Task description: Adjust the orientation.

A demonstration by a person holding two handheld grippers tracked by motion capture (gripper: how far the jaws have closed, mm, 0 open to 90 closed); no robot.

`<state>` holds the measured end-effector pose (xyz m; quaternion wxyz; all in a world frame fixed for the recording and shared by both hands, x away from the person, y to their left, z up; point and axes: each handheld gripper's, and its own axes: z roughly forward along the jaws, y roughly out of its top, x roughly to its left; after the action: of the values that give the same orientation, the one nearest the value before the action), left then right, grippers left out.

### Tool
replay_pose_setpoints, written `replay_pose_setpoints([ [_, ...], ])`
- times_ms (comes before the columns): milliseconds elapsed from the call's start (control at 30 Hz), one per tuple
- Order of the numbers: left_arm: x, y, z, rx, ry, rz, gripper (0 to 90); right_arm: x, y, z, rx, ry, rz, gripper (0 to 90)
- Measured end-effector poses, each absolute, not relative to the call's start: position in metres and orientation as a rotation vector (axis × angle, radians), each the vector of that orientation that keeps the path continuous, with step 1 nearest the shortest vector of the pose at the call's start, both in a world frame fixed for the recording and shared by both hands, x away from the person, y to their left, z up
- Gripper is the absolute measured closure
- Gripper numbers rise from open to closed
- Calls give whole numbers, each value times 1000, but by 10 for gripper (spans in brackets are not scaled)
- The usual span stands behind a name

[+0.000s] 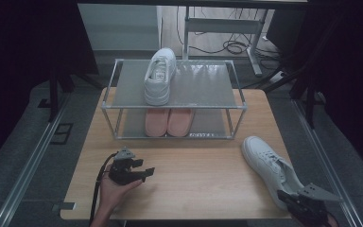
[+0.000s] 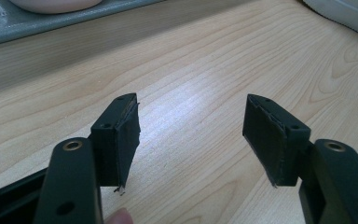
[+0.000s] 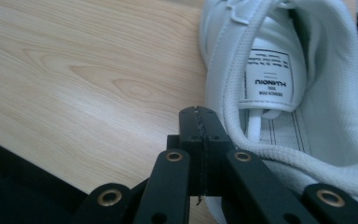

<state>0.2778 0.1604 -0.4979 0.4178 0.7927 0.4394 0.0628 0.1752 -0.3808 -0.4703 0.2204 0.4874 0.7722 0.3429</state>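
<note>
The right gripper [image 1: 297, 202], jaws pressed together with nothing between them, is nudging against the heel of a white sneaker [image 1: 269, 166] lying right of the shoe rack [image 1: 175, 106], probably to grasp it. The left gripper [image 1: 144, 171], jaws apart, is waiting before the rack.

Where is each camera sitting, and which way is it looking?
High view: sits above the person's side, looks forward and down on the table and shoe rack; shows a hand, the left gripper and the right gripper.
Left gripper view: rides on the left gripper, looks along open jaws across the table toward the rack; a fingertip shows.
Right gripper view: rides on the right gripper, looks along shut jaws at the white shoe.
Shared: the high and right gripper views both show that white shoe.
</note>
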Motion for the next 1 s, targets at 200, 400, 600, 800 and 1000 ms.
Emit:
replay_pose_setpoints([
  [200,278,160,-498,1990,1100,153,371,178,-378,-470,1331,2147,952,900],
  [400,278,159,-498,1991,1099,154,371,193,-367,-461,1277,2183,1016,900],
  [600,278,160,-498,1988,1100,155,371,212,-363,-445,1227,2184,1064,899],
  [800,278,160,-498,1992,1101,157,370,232,-365,-436,1225,2159,1108,899],
  [1000,278,160,-499,1993,1104,158,370,252,-372,-428,1245,2128,1131,899],
])
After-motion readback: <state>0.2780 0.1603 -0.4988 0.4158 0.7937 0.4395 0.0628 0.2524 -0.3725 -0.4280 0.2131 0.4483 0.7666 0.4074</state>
